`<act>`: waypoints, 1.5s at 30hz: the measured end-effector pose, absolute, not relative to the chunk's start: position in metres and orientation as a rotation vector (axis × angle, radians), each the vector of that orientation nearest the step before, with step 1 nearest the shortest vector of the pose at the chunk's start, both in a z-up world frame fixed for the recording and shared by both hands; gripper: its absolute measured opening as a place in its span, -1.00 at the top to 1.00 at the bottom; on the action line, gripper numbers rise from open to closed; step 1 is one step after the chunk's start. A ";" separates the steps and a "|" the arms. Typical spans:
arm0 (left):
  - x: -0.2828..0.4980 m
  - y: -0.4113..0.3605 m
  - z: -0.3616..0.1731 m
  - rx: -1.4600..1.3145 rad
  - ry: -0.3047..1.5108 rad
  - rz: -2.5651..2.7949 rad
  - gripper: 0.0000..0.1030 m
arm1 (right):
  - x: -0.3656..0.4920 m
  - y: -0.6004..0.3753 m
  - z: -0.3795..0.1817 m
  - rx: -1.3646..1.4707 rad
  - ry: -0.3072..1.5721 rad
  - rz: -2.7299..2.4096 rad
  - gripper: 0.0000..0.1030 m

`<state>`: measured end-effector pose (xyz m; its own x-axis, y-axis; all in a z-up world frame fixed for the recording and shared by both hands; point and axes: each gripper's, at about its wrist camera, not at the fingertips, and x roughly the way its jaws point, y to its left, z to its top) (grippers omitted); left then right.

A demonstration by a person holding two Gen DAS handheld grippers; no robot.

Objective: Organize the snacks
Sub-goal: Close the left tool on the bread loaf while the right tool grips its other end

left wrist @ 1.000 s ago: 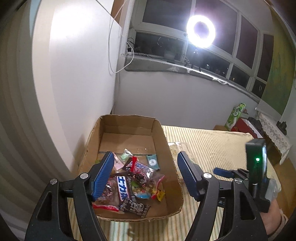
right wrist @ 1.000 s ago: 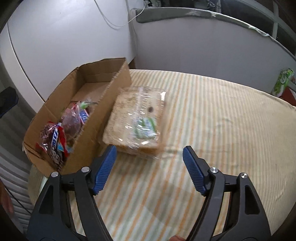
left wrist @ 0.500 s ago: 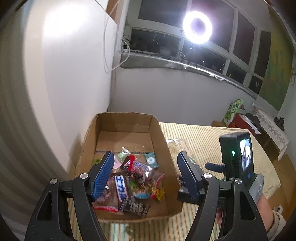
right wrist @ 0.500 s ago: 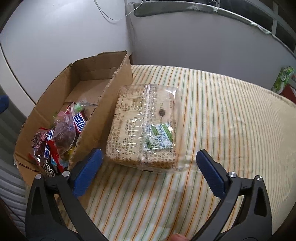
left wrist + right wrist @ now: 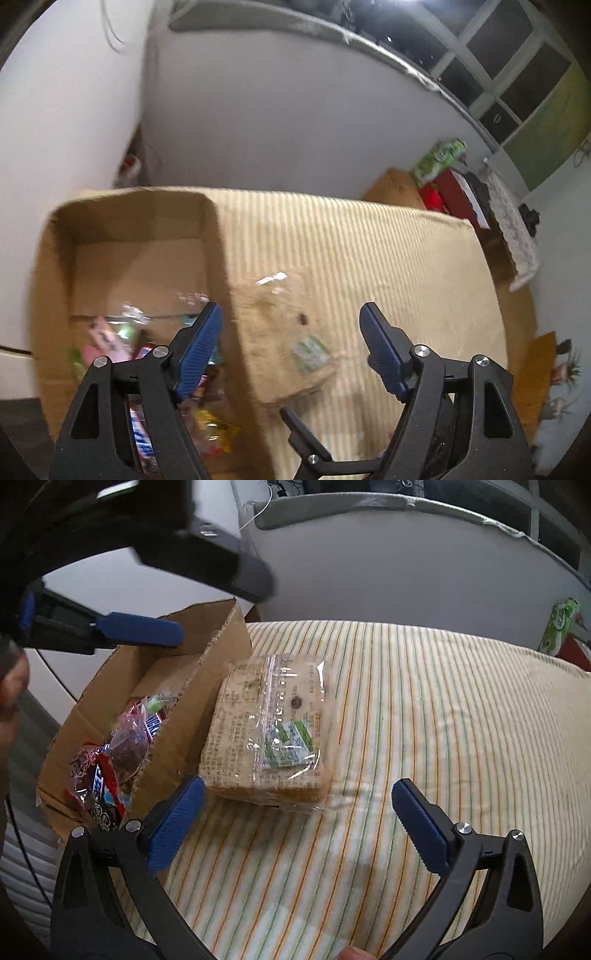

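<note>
1. An open brown cardboard box [image 5: 184, 716] sits on the yellow, green and orange striped cloth surface [image 5: 461, 738]; all positions below are taken from this box.
2. Inside the box, at its near end, lies a heap of small wrapped snacks [image 5: 110, 760]: red, blue and dark wrappers, with a pale green piece further in. The far end of the box floor [image 5: 140, 273] is bare cardboard.
3. A flat, rectangular tan cracker pack in clear plastic wrap [image 5: 269, 731], with a green and white label, lies on the cloth just outside the box's right wall, its long edge touching or nearly touching that wall; which of the two cannot be told.
4. The right gripper [image 5: 295, 823], black-framed with blue ribbed pads, is spread wide and holds nothing. It sits low over the cloth on the near side of the pack, its left pad [image 5: 173, 827] beside the box's near right corner.
5. The left gripper [image 5: 291, 347] is likewise spread apart and empty. It hangs above the box's right wall, one pad over the snack heap, the other over the pack; its view is motion-blurred.
</note>
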<state>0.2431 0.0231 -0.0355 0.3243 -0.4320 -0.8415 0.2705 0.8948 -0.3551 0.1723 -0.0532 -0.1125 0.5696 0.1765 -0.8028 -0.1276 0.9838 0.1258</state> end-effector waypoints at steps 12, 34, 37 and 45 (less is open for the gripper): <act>0.264 0.006 -0.077 -0.129 1.352 -0.322 -0.49 | 0.176 -0.032 -0.122 0.053 0.956 0.235 -1.00; 0.258 0.011 -0.041 -0.178 1.335 -0.377 -0.50 | 0.172 -0.083 -0.126 0.076 0.960 0.288 -1.00; 0.257 0.004 -0.051 -0.180 1.369 -0.391 -0.50 | 0.172 -0.087 -0.119 0.063 0.966 0.297 -1.00; 0.262 -0.002 -0.062 -0.173 1.391 -0.271 -0.52 | 0.161 -0.076 -0.115 -0.038 0.942 0.349 -1.00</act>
